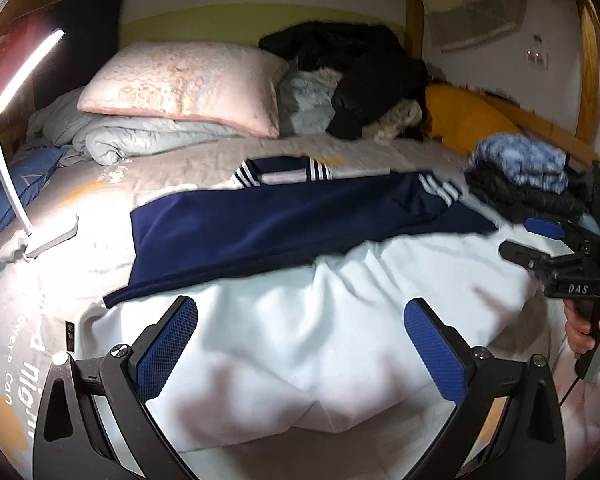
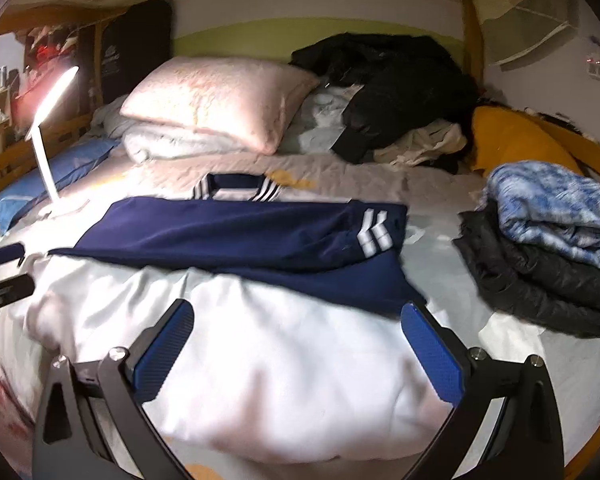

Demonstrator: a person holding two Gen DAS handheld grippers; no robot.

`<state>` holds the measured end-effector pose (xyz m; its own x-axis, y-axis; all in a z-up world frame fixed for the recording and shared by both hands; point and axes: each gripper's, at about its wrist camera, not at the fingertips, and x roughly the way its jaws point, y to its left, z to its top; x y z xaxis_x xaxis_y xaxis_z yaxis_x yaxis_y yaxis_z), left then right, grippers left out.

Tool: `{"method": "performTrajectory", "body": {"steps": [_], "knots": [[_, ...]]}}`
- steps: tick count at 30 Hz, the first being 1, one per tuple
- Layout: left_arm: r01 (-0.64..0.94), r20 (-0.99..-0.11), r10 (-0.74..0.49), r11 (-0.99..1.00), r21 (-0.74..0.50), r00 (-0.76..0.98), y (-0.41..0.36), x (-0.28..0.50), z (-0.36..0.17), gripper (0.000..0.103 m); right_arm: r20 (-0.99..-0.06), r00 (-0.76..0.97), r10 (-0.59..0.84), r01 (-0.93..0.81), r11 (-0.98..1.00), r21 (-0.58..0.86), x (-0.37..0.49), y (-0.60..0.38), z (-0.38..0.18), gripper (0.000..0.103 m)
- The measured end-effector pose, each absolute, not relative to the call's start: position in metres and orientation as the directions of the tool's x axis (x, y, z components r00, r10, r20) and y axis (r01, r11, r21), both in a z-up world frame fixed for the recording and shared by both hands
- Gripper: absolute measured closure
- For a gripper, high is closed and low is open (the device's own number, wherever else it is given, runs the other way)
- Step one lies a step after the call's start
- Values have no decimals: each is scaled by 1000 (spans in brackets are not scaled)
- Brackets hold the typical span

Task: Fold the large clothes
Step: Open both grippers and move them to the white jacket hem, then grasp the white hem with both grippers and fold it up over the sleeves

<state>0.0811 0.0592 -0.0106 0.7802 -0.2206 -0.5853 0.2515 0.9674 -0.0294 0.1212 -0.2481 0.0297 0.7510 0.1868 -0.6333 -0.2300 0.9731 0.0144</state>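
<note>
A large white and navy jacket (image 1: 300,320) (image 2: 260,340) lies spread on the bed, its white body near me. Its navy sleeves (image 1: 280,220) (image 2: 240,232) with white stripes are folded across the upper part. My left gripper (image 1: 300,312) hovers open above the white body, with nothing between its blue pads. My right gripper (image 2: 298,316) is also open over the same white cloth, empty. In the left wrist view the right gripper (image 1: 536,244) appears at the right edge, held by a hand (image 1: 584,328). The left gripper's tip (image 2: 4,288) shows at the right wrist view's left edge.
A stack of folded clothes (image 2: 548,248) (image 1: 520,184), blue on black, sits at the right. A lit white desk lamp (image 1: 4,148) (image 2: 48,148) stands on the left. A pink pillow (image 1: 180,84), dark clothes pile (image 2: 400,84) and yellow cushion (image 1: 464,120) lie at the bed's head.
</note>
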Motion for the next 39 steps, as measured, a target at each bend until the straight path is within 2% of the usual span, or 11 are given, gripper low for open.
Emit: {"method": "performTrajectory", "body": {"steps": [3,6,8,11,15,20,25,28,32,35,39], "knots": [[262,-636,-192,965,17,747,50,87,-23,1,-714,670,202,-314,949,-26,123,-230,10,0],[278,-674,-169,959,57,720,43,91,-34,0,-726,665,176,-417,894,-166,108,-202,0,0],[306,-700,-168,949,75,694,38,91,-42,0,-730,657,189,-479,852,-211,97,-189,-4,0],[379,-753,-185,921,91,631,28,92,-56,0,-781,576,241,-529,838,-131,92,-188,-17,0],[456,-786,-163,875,165,597,10,84,-74,0,-775,627,84,-483,822,-302,91,-186,-36,0],[456,-788,-54,839,297,613,0,79,-99,0,-754,656,-4,-447,803,-393,91,-189,-46,0],[366,-755,-19,882,295,655,22,82,-92,0,-736,674,-59,-395,813,-427,97,-203,-44,0],[337,-762,-35,909,245,647,40,82,-91,0,-731,674,-101,-312,859,-406,111,-224,-39,0],[320,-744,-2,903,285,668,47,71,-91,0,-711,677,-189,-170,900,-402,122,-253,-34,0],[322,-746,13,897,302,666,49,64,-93,0,-689,703,-178,-91,938,-335,120,-267,-21,0],[332,-758,16,893,305,652,55,60,-97,0,-627,756,-188,-65,932,-357,109,-262,-10,0]]}}
